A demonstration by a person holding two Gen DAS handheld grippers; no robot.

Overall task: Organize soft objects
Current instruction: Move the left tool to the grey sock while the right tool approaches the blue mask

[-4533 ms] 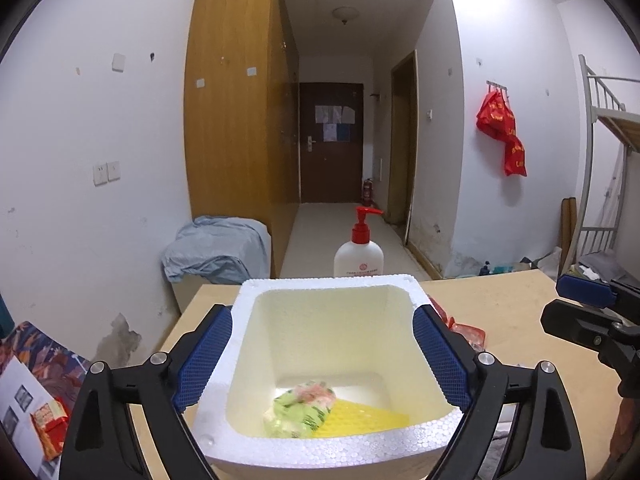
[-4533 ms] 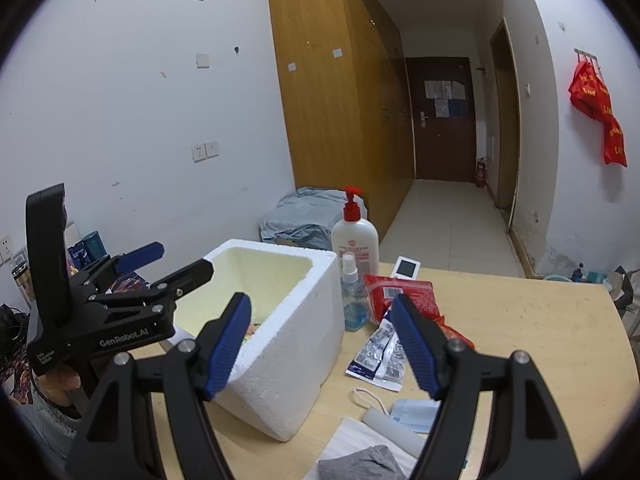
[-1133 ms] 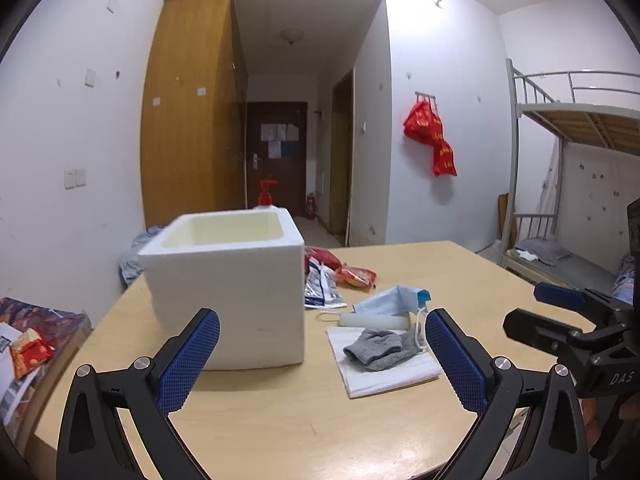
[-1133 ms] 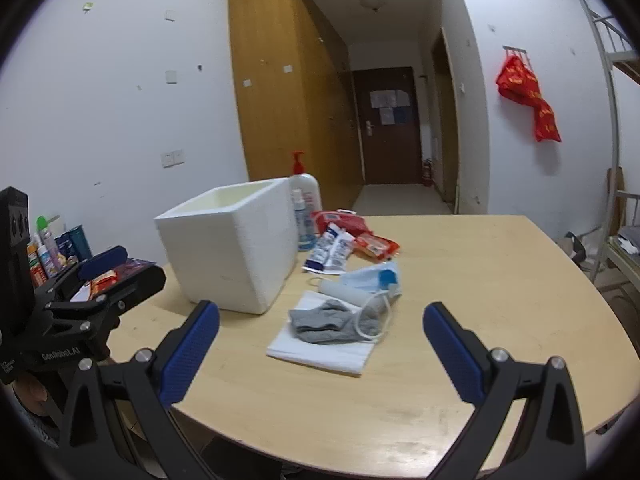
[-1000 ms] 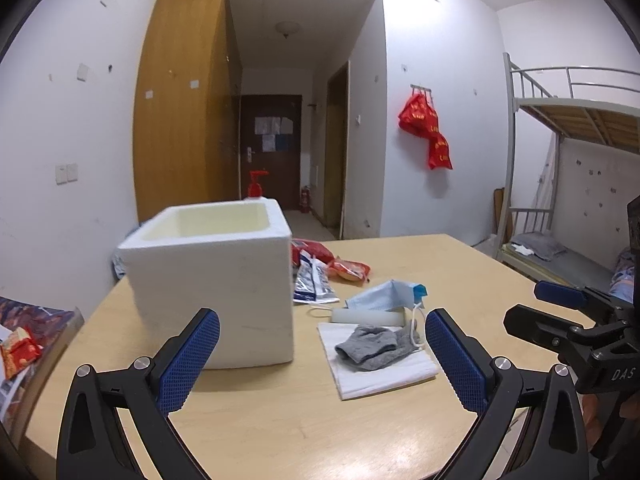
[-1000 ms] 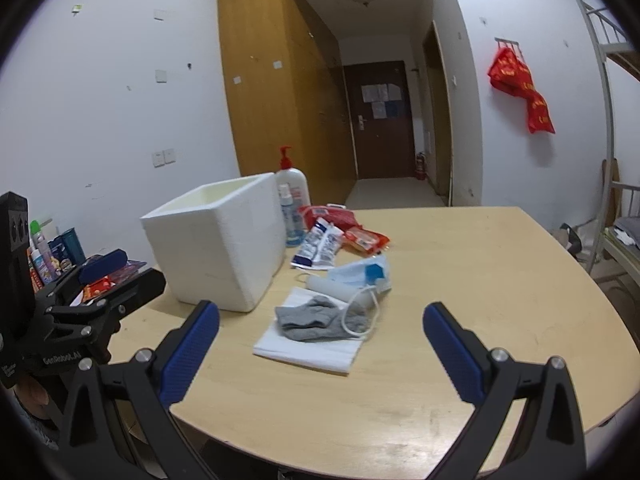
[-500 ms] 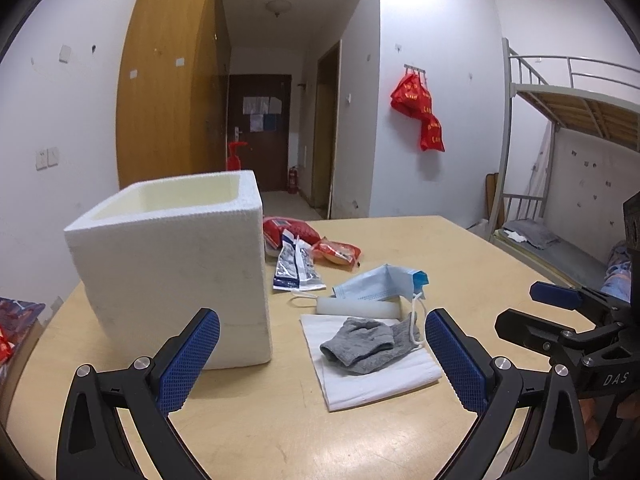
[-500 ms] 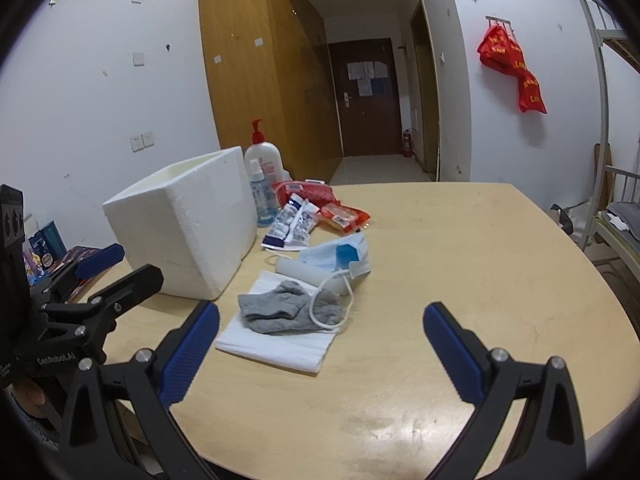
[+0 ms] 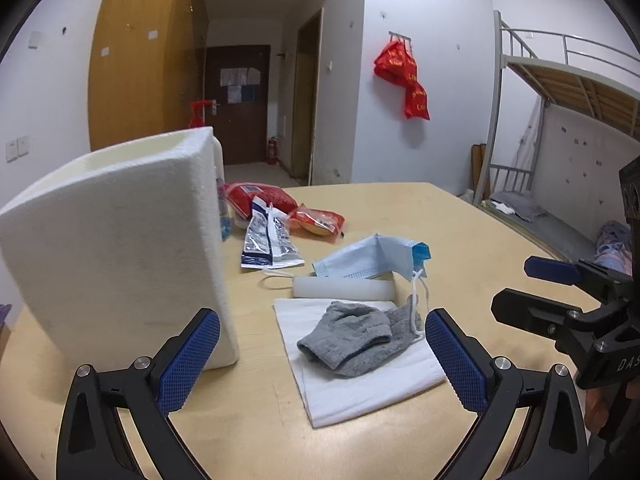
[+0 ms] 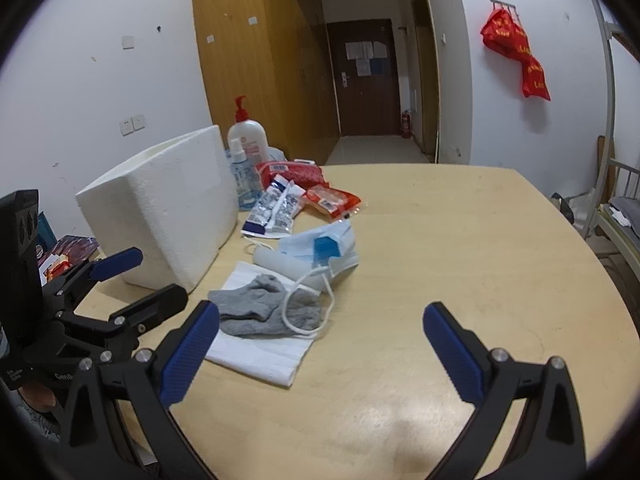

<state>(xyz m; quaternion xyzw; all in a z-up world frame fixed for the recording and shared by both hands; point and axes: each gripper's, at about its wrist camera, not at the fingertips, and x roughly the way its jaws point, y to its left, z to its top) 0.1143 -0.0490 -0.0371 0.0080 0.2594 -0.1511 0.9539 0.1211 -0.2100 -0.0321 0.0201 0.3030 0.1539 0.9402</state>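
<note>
A grey sock (image 9: pixel 354 338) (image 10: pixel 266 310) lies crumpled on a folded white cloth (image 9: pixel 360 384) (image 10: pixel 262 354) on the wooden table. Behind it rest a white roll (image 9: pixel 344 290) and a blue face mask (image 9: pixel 372 256) (image 10: pixel 320 246) whose ear loop drapes over the sock. A white foam box (image 9: pixel 116 248) (image 10: pixel 164 204) stands to the left. My left gripper (image 9: pixel 322 360) is open just in front of the sock, holding nothing. Over bare table to the right of the cloth, my right gripper (image 10: pixel 320 350) is open and empty.
Red snack bags (image 10: pixel 332 198) and silver-blue sachets (image 9: pixel 268 240) lie behind the mask. A pump bottle (image 10: pixel 248 140) and a spray bottle (image 10: pixel 240 176) stand by the box. The right gripper (image 9: pixel 560 308) shows at the left wrist view's right edge. A bunk bed (image 9: pixel 560 120) stands right.
Both grippers have pulled back from over the foam box and dropped low toward the table. The sock and cloth now sit closer in front of the left gripper. Both stayed open.
</note>
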